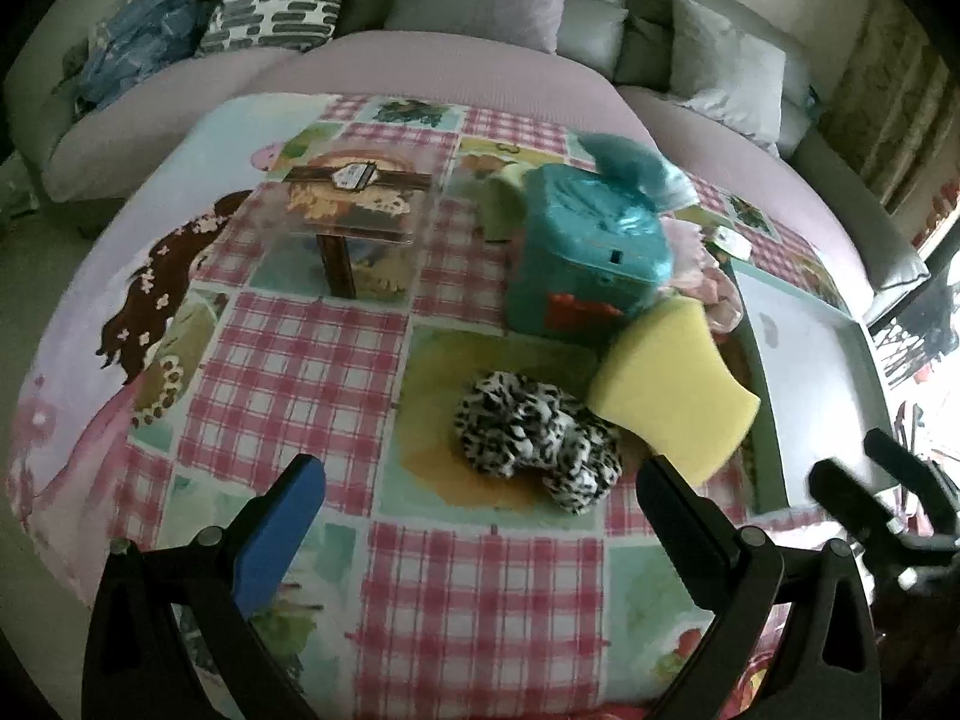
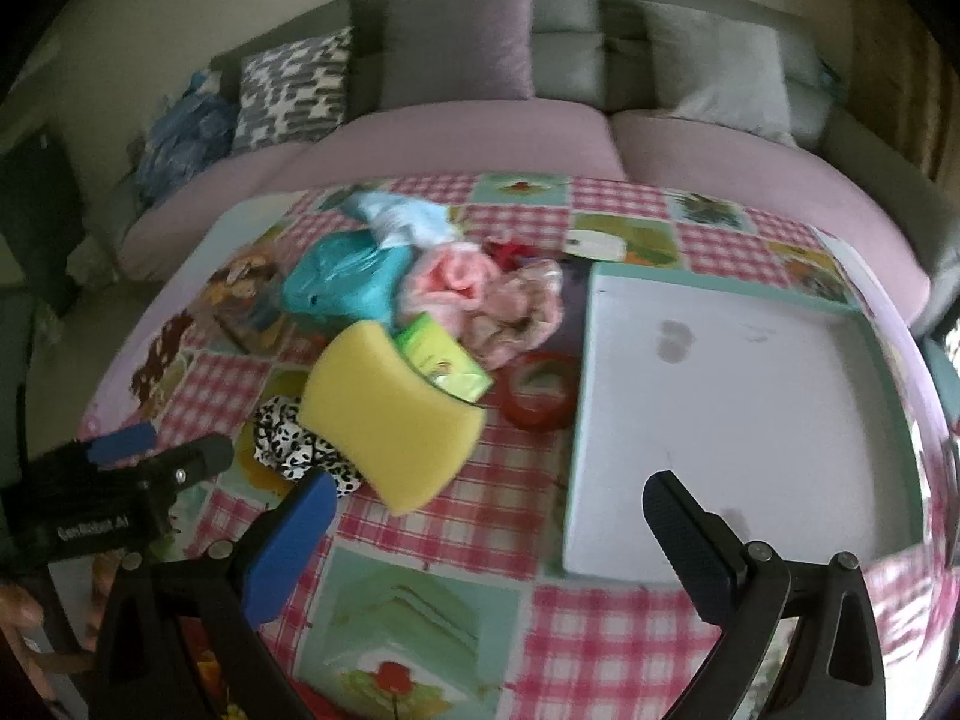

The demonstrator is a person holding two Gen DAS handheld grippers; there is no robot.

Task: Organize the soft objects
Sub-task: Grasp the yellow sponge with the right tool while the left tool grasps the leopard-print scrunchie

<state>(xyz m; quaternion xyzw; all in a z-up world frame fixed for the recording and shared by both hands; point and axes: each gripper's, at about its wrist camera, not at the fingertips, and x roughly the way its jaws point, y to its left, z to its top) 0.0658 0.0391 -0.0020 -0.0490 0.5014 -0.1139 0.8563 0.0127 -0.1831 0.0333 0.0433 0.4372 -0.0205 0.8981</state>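
A yellow sponge (image 1: 666, 384) (image 2: 390, 414) lies tilted on the patchwork cloth, partly over a black-and-white spotted scrunchie (image 1: 534, 438) (image 2: 294, 444). Behind them a teal box (image 1: 588, 252) (image 2: 342, 282), pink fabric (image 2: 480, 294) and a light blue cloth (image 2: 402, 216) form a pile. My left gripper (image 1: 480, 468) (image 2: 162, 447) is open, just short of the scrunchie, holding nothing. My right gripper (image 2: 489, 486) (image 1: 858, 462) is open and empty, between the sponge and a white tray (image 2: 738, 408) (image 1: 798, 372).
A green packet (image 2: 444, 360) and a red tape ring (image 2: 537, 396) lie beside the sponge. A clear box with a brown ribbon (image 1: 354, 210) stands at the left. Beyond the table edge is a sofa (image 2: 480, 132) with several cushions.
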